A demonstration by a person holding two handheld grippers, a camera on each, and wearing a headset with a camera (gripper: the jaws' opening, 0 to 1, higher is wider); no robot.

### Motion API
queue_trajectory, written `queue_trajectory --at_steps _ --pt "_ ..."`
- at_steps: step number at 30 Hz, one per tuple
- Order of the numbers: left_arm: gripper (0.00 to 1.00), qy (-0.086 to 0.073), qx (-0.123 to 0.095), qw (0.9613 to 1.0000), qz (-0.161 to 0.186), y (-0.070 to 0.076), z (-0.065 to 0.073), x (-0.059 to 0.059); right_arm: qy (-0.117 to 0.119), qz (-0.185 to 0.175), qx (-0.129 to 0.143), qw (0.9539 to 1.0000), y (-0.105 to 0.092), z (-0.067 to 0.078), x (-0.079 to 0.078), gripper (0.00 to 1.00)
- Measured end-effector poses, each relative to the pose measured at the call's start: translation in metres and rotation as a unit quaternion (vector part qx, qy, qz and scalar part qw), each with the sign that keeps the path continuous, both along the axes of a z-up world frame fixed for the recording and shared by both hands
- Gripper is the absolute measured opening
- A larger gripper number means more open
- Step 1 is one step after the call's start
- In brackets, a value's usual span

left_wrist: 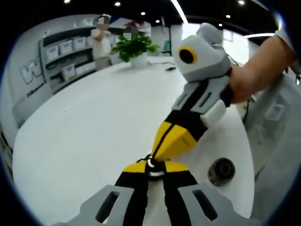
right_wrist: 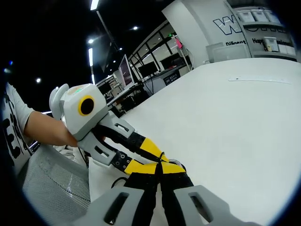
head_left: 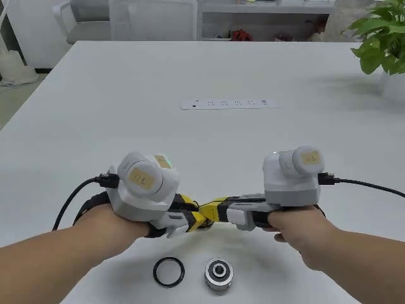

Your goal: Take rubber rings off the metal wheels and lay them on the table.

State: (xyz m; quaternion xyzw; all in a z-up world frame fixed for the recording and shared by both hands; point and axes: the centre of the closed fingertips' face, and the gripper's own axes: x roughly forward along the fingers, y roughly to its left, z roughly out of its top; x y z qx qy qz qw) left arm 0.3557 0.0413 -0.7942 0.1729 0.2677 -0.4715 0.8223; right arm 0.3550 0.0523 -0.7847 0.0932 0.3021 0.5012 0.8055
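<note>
My left gripper [left_wrist: 151, 168] is pinched narrow on a small round part [left_wrist: 153, 163]. My right gripper [right_wrist: 162, 167], equally narrow, meets it tip to tip; its grip I cannot tell. One rubber ring [head_left: 169, 272] lies on the table [head_left: 190, 145], just beside a metal wheel [head_left: 218, 273].

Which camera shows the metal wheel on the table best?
The head view: the metal wheel sits unobstructed, seen from above, beside the rubber ring. The left gripper view catches it small and dark.
</note>
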Motion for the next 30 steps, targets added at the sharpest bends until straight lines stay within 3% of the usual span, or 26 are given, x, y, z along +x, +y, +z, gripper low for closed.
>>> queue_trajectory --at_steps 7,15,30 --pt "0.12 0.0 -0.003 1.0 0.001 -0.001 0.0 0.0 0.014 -0.028 0.006 0.9995 -0.014 -0.001 0.01 0.0" --pt "0.14 0.006 -0.003 0.9999 -0.011 0.001 0.002 -0.002 0.015 -0.02 0.01 0.9996 -0.01 0.003 0.006 0.0" --pt "0.23 -0.014 -0.035 0.9982 -0.046 0.007 0.03 -0.015 0.016 -0.018 0.032 0.9992 -0.008 0.017 0.003 0.0"
